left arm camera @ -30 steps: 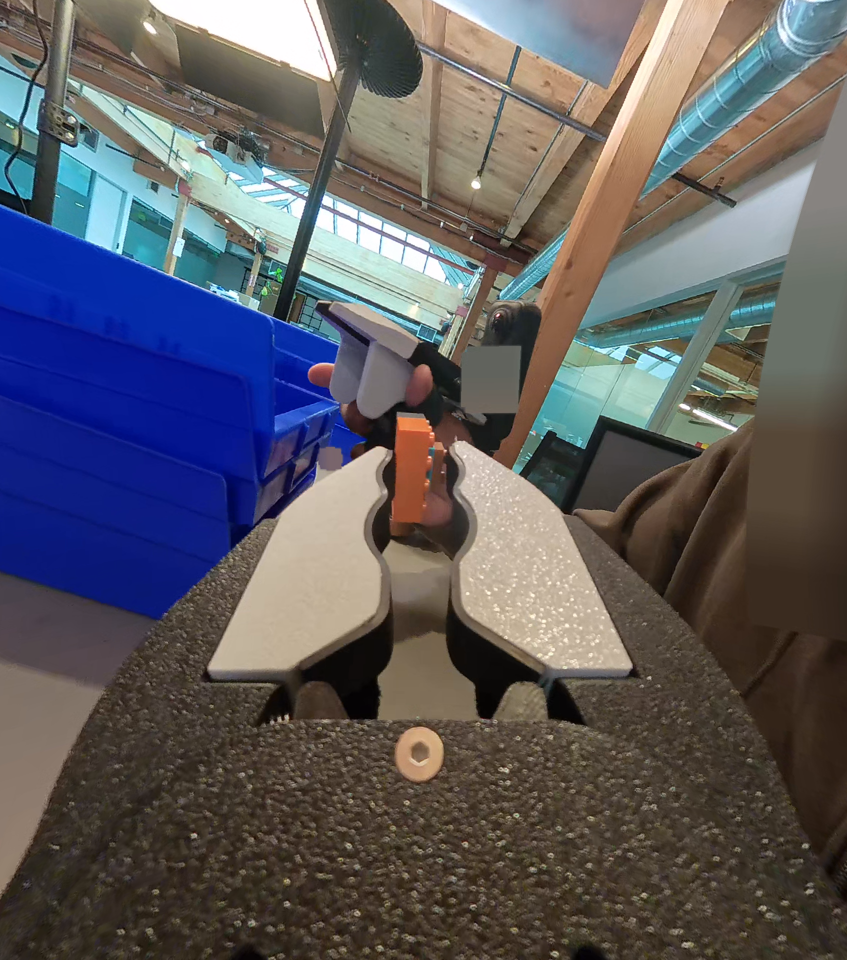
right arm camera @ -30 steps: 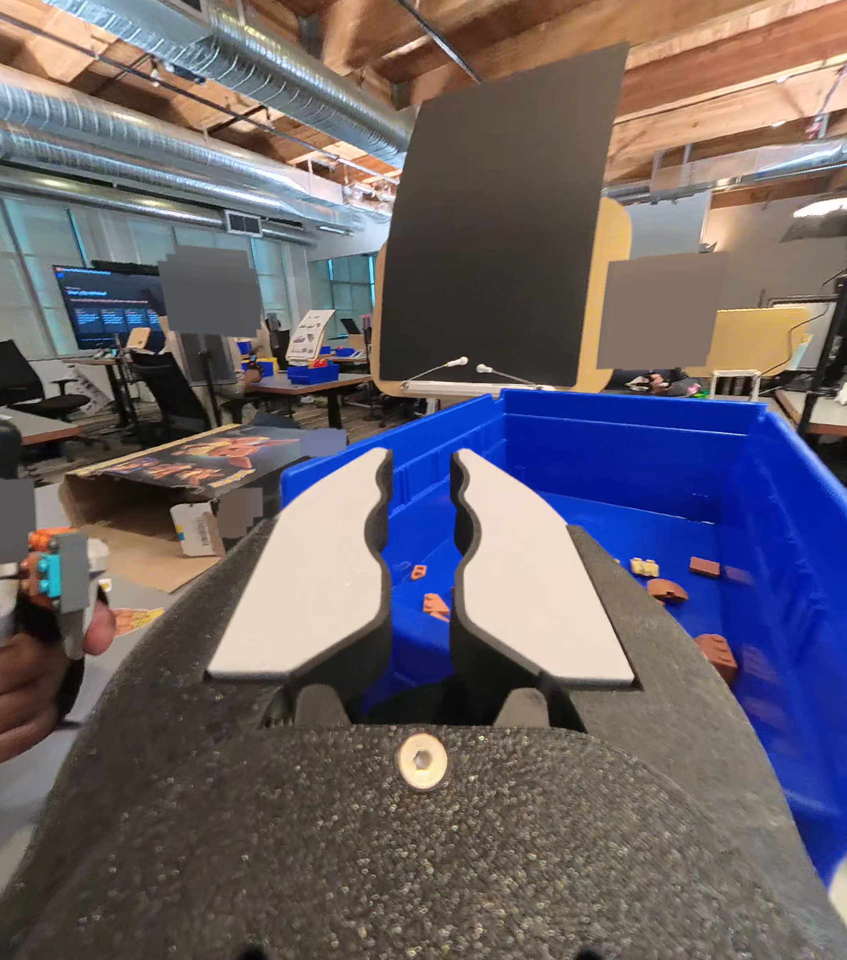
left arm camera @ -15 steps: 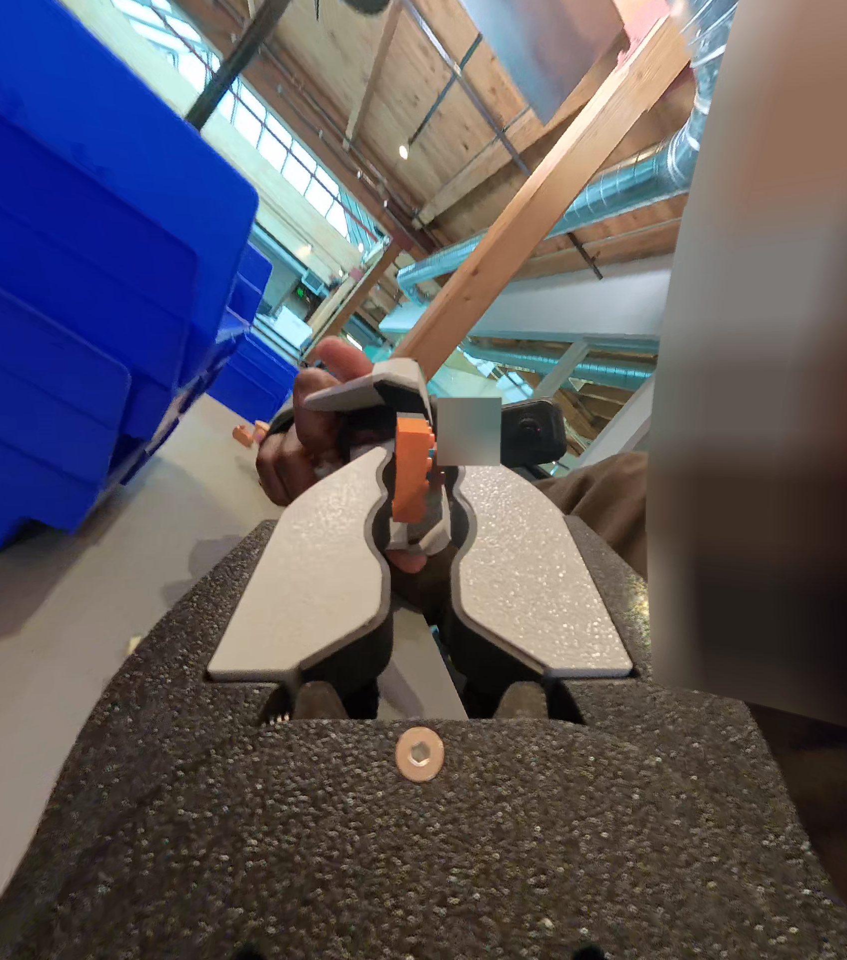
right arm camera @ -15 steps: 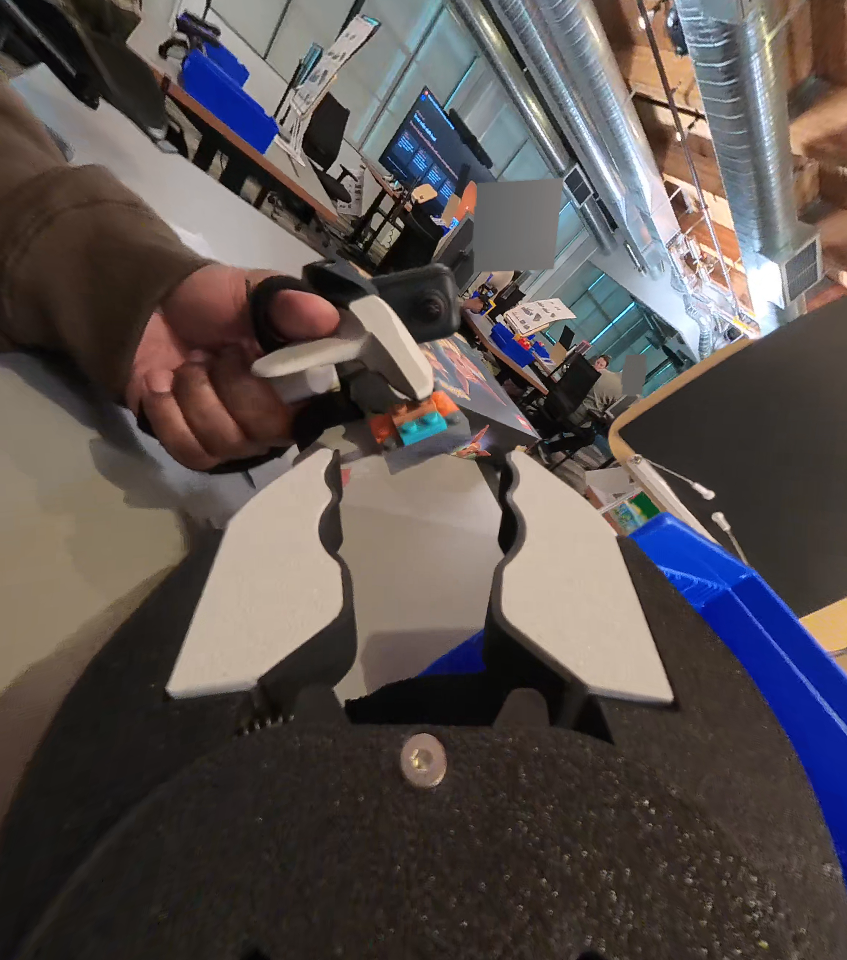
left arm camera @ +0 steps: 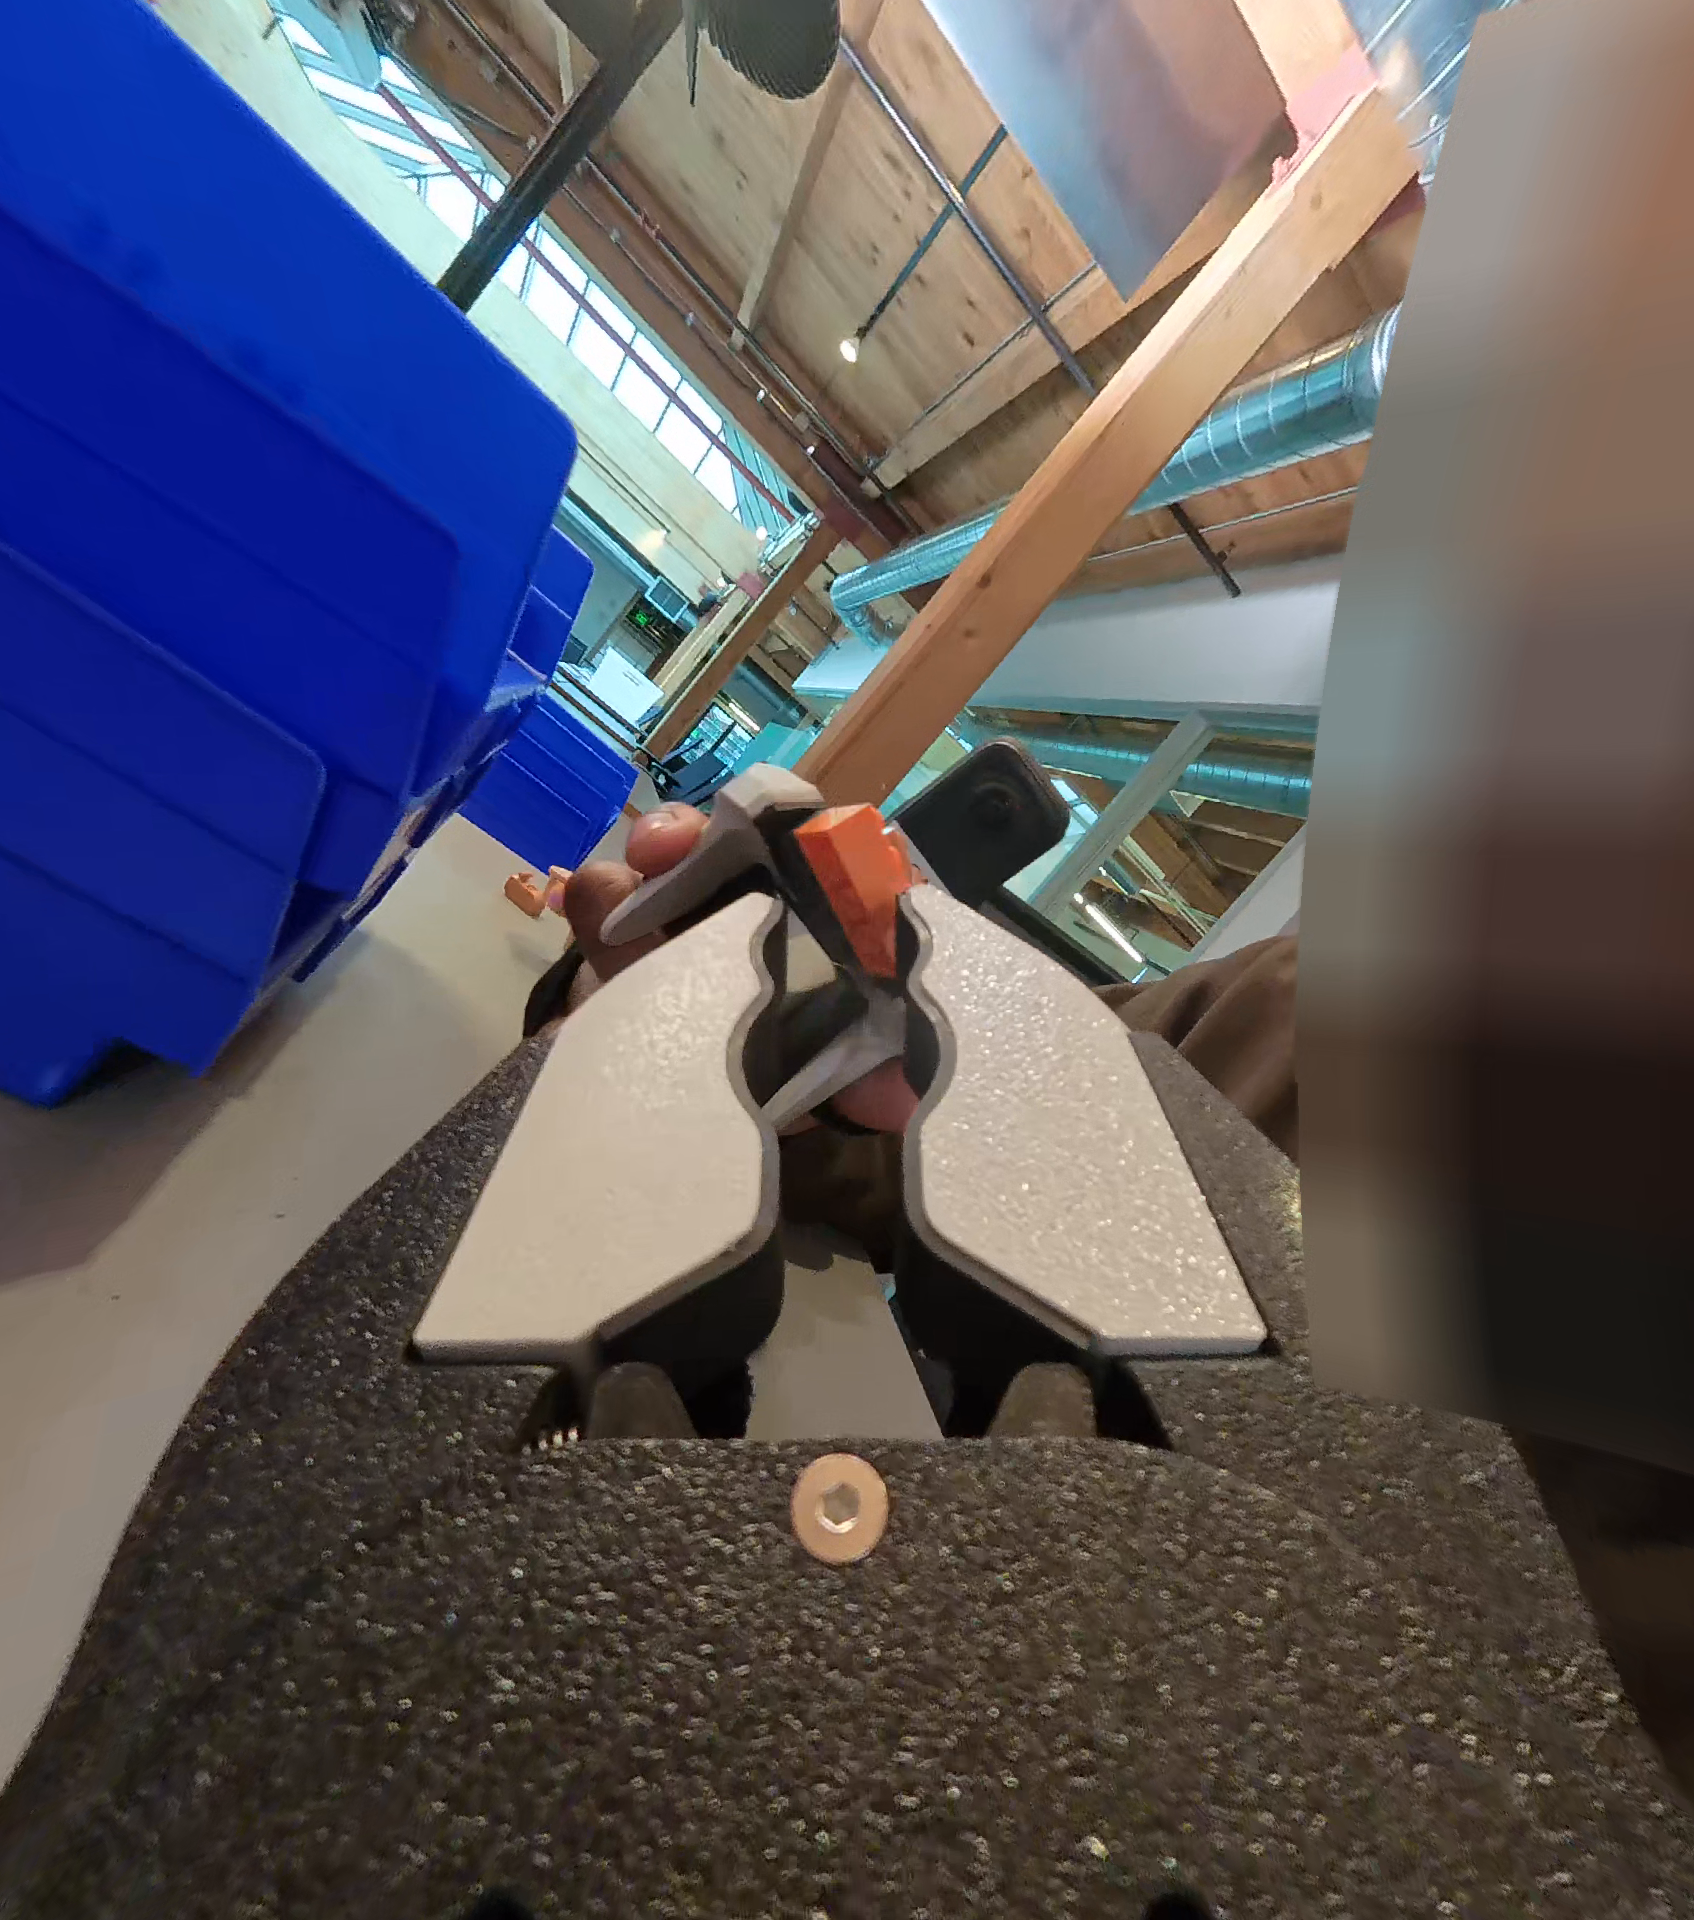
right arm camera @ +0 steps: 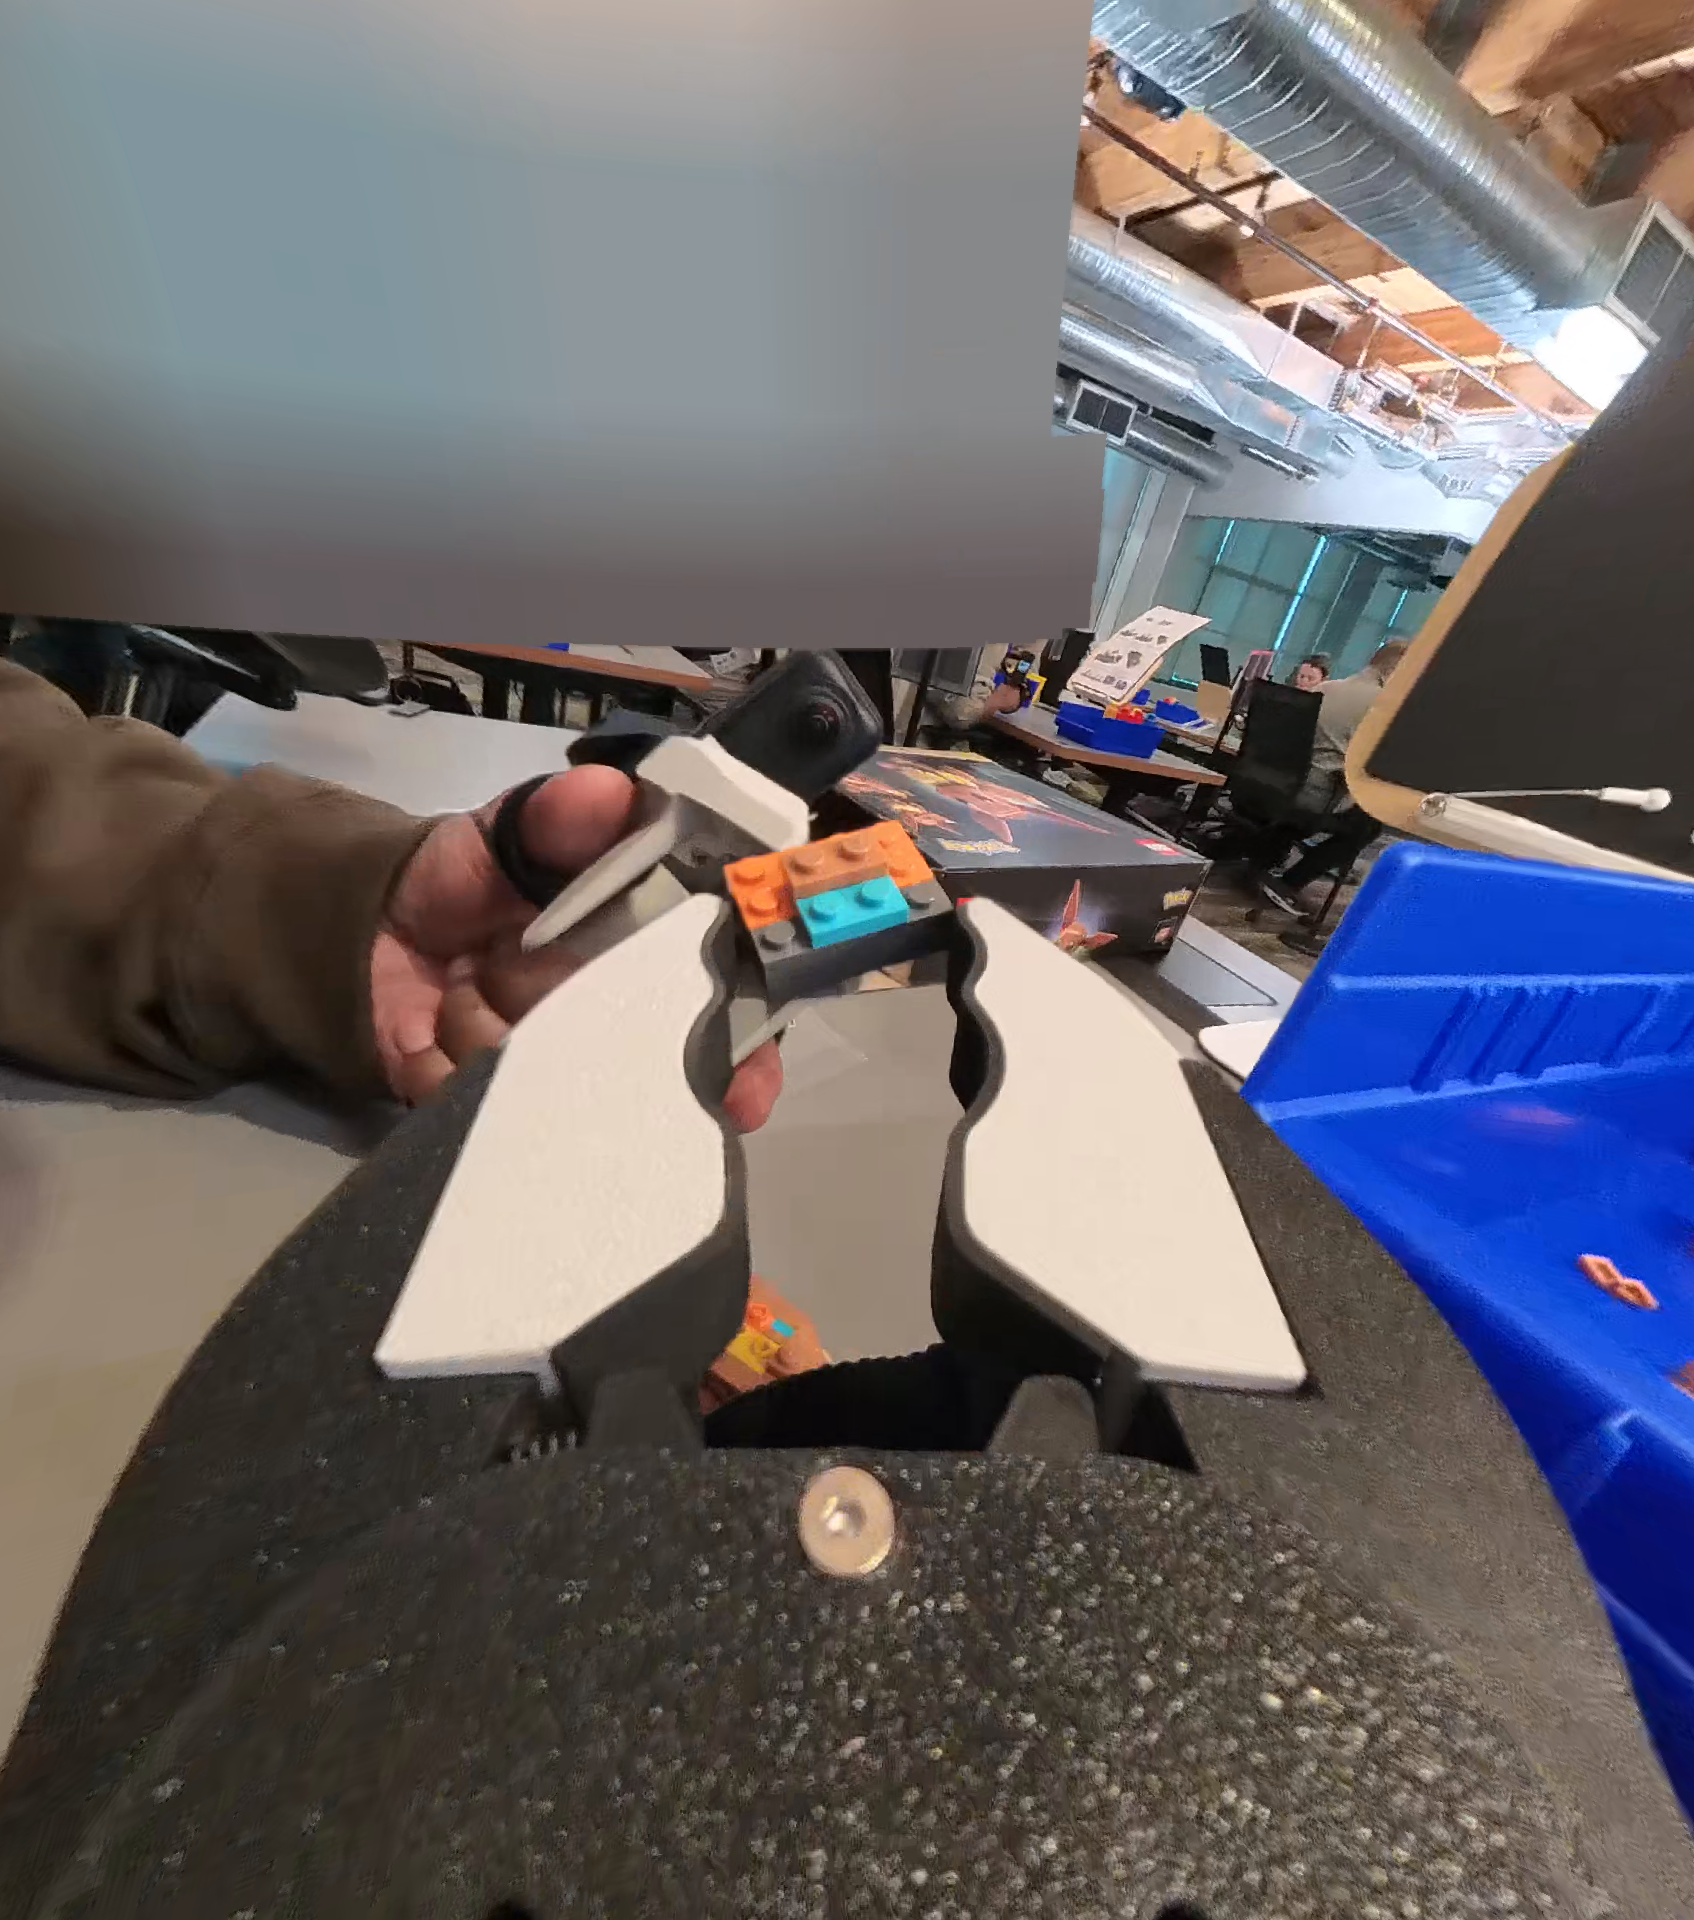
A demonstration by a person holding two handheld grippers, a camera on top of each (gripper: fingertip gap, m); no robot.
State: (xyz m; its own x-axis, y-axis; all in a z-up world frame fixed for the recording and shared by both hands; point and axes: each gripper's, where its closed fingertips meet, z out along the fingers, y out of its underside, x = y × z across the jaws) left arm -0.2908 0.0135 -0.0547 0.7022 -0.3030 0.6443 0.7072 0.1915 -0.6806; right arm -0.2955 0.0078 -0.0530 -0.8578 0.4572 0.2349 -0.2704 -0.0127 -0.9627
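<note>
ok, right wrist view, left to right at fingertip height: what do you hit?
Brown sleeve → hand holding the left gripper → brick assembly between the right gripper tips → printed box → blue bin.

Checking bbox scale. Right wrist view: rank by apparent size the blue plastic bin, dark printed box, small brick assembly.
1. Blue plastic bin, largest, though also closest to the camera.
2. Dark printed box.
3. Small orange, teal and grey brick assembly, smallest, held between the left gripper's fingers.
</note>
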